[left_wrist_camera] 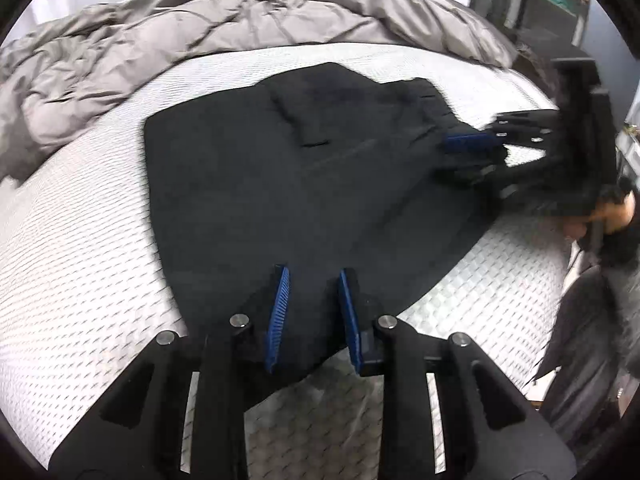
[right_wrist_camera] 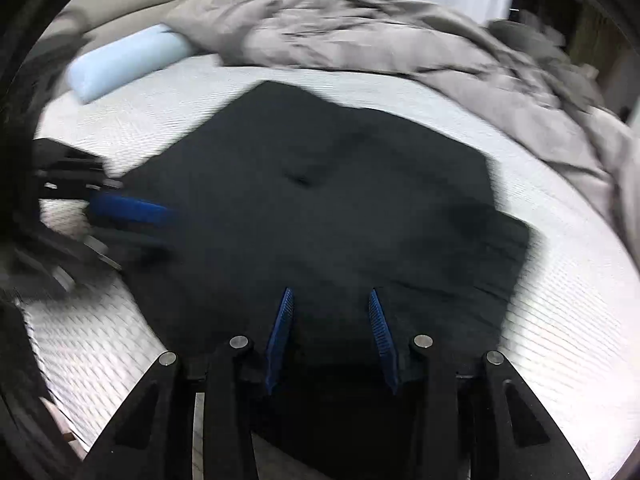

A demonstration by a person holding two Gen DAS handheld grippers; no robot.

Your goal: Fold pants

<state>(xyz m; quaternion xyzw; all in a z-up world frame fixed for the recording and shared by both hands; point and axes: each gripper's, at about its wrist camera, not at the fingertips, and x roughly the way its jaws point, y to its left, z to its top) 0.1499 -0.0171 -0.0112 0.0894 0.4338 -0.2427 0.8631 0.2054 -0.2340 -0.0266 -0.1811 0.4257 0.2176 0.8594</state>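
Observation:
The black pants (left_wrist_camera: 304, 200) lie folded on the white mattress (left_wrist_camera: 80, 264); they also fill the middle of the right wrist view (right_wrist_camera: 328, 208). My left gripper (left_wrist_camera: 313, 276) is open, its blue pads over the near edge of the pants with nothing between them. My right gripper (right_wrist_camera: 332, 296) is open over the pants' near edge, empty. The right gripper shows blurred at the right of the left wrist view (left_wrist_camera: 460, 156), at the pants' right edge. The left gripper shows blurred at the left of the right wrist view (right_wrist_camera: 160, 224).
A crumpled grey duvet (left_wrist_camera: 200, 32) is heaped along the far side of the bed, also in the right wrist view (right_wrist_camera: 380, 28). A light blue pillow (right_wrist_camera: 124, 60) lies at the far left. Dark furniture (left_wrist_camera: 560, 12) stands beyond the bed's right side.

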